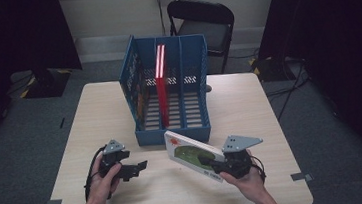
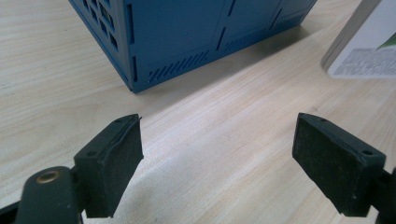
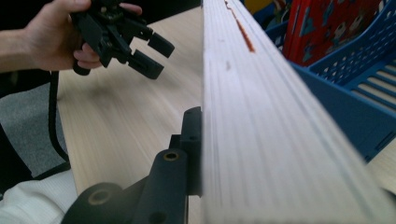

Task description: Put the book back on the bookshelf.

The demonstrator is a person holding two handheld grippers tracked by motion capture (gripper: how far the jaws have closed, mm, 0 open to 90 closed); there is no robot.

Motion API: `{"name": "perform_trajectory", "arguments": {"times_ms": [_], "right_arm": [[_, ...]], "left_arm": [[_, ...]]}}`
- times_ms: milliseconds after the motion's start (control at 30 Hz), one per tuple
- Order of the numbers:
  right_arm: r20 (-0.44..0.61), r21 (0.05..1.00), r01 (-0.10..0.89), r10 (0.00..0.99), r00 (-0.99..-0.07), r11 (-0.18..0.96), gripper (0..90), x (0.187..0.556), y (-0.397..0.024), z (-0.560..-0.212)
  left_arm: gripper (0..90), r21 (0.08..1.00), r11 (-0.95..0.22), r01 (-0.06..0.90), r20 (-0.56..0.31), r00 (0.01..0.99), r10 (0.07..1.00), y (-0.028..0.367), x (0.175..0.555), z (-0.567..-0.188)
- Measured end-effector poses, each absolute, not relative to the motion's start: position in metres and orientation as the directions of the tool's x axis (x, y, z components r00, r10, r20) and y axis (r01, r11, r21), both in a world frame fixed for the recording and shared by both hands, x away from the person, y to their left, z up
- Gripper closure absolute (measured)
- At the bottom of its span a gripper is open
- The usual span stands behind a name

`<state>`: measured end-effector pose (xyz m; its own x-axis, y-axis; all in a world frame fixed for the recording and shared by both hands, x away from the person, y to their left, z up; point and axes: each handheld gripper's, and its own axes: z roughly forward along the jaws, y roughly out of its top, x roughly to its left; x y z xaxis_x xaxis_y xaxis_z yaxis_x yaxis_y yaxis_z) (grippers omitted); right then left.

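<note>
A white book with a green picture cover (image 1: 194, 153) hangs tilted just above the table in front of the blue file rack (image 1: 174, 129). My right gripper (image 1: 220, 167) is shut on its near lower corner. In the right gripper view the book's page edge (image 3: 261, 126) runs away from me, with one black jaw pressed flat on its left side; the other jaw is hidden behind it. A red book (image 1: 161, 84) stands upright in the rack's middle slot. My left gripper (image 1: 139, 168) rests low at the front left, open and holding nothing (image 2: 218, 135), facing the rack's corner (image 2: 187, 37).
The light wooden table (image 1: 109, 109) has bare room left and right of the rack. A black folding chair (image 1: 204, 22) stands behind the far edge. Dark curtains hang at both sides. The rack's outer slots hold nothing that I can see.
</note>
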<state>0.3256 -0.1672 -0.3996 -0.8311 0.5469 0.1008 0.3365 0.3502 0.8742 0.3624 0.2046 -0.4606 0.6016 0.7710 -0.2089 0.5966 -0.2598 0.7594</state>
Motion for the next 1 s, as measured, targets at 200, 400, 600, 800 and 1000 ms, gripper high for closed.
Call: {"name": "perform_trajectory", "arguments": {"times_ms": [200, 400, 600, 800, 1000], "right_arm": [[0.088, 0.898, 0.307, 0.553, -0.829, 0.317, 76.1, 0.323, -0.173, -0.389], [0.082, 0.904, 0.310, 0.591, -0.803, 0.295, 76.1, 0.327, -0.181, -0.379], [0.073, 0.914, 0.306, 0.631, -0.772, 0.268, 76.1, 0.330, -0.189, -0.372], [0.056, 0.920, 0.298, 0.667, -0.743, 0.254, 76.1, 0.334, -0.192, -0.363], [0.038, 0.915, 0.308, 0.707, -0.707, 0.259, 76.1, 0.344, -0.189, -0.357]], "left_arm": [[16.1, 0.757, -0.269, 0.595, -0.200, 0.603, 0.772, 0.204, 0.362, -0.460], [16.1, 0.757, -0.274, 0.593, -0.194, 0.606, 0.772, 0.204, 0.362, -0.461], [16.1, 0.757, -0.276, 0.593, -0.192, 0.604, 0.773, 0.203, 0.363, -0.461], [16.3, 0.752, -0.275, 0.600, -0.191, 0.597, 0.779, 0.204, 0.363, -0.462], [16.4, 0.751, -0.270, 0.602, -0.194, 0.592, 0.782, 0.203, 0.363, -0.462]]}}
